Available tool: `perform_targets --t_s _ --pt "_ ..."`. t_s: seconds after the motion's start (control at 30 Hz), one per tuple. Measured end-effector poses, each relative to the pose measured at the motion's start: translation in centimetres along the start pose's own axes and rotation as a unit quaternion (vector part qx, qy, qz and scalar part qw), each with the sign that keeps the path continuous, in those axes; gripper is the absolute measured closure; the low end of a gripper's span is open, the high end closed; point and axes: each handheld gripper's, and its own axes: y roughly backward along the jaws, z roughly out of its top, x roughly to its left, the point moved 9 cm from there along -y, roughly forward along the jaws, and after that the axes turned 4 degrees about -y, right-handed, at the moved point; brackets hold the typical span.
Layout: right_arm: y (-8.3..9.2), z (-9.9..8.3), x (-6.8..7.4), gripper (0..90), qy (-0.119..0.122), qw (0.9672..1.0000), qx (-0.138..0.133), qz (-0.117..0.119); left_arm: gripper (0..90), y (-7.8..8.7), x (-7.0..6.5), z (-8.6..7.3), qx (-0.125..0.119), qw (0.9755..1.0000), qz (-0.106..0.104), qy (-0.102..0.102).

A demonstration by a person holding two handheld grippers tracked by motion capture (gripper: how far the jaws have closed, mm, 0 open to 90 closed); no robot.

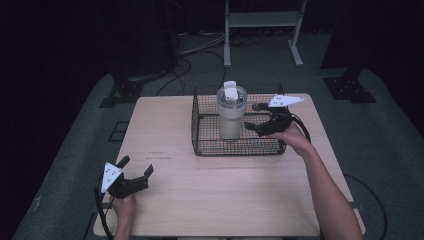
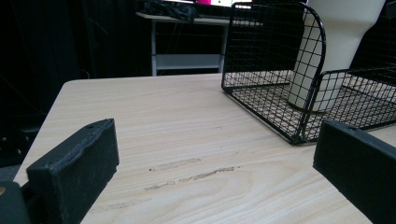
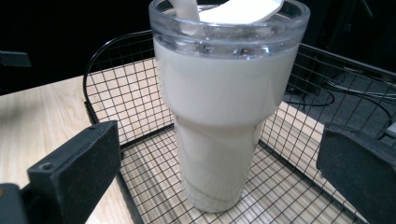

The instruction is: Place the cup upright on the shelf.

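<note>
On the pale wooden desk [image 1: 220, 190], in the high view, we are seeing a black wire basket [image 1: 200, 131] standing toward the far right, with a cream tumbler [image 1: 231, 120] upright inside it. We are holding the right tongs [image 1: 257, 126] over the basket's right part, just beside the tumbler, their jaws apart and closed on nothing. We are resting the left tongs [image 1: 136, 170] low at the near left corner of the desk, well apart from the basket, jaws likewise apart.

The right gripper view is showing what the high view is not resolving: the tumbler [image 3: 224, 116] is carrying a clear lid [image 3: 229, 28] with a white flip tab, its body is narrowing toward the base, and it is standing on the basket's mesh floor [image 3: 154, 186] between the two black jaws without touching either.

The left gripper view is adding scuff marks [image 2: 191, 172] on the desk surface and the basket's rounded end wall [image 2: 275, 51], with the tumbler [image 2: 336, 51] behind the mesh.

We are reading no brand, label or writing on the tumbler or basket.
</note>
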Motion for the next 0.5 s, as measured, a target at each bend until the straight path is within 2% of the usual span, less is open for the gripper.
perform_targets --t_s 0.23,0.37,0.43,0.5 --pt "1.4 -1.2 0.7 0.0 -0.002 0.9999 0.009 -0.005 0.0 0.0 -0.1 0.0 -0.001 1.0 -0.002 -0.001" --pt "2.7 -1.6 1.3 0.0 -0.011 0.9999 0.001 -0.004 0.0 0.0 -0.1 0.0 -0.002 1.0 -0.003 -0.001" --pt "2.9 -1.9 1.6 0.0 -0.001 0.9999 0.012 -0.002 0.0 0.0 -0.1 0.0 -0.002 1.0 -0.003 -0.001" --pt "3.2 -1.8 2.0 0.0 0.0 1.0 0.009 0.0 0.0 0.0 -0.1 0.0 -0.002 1.0 -0.003 -0.001"
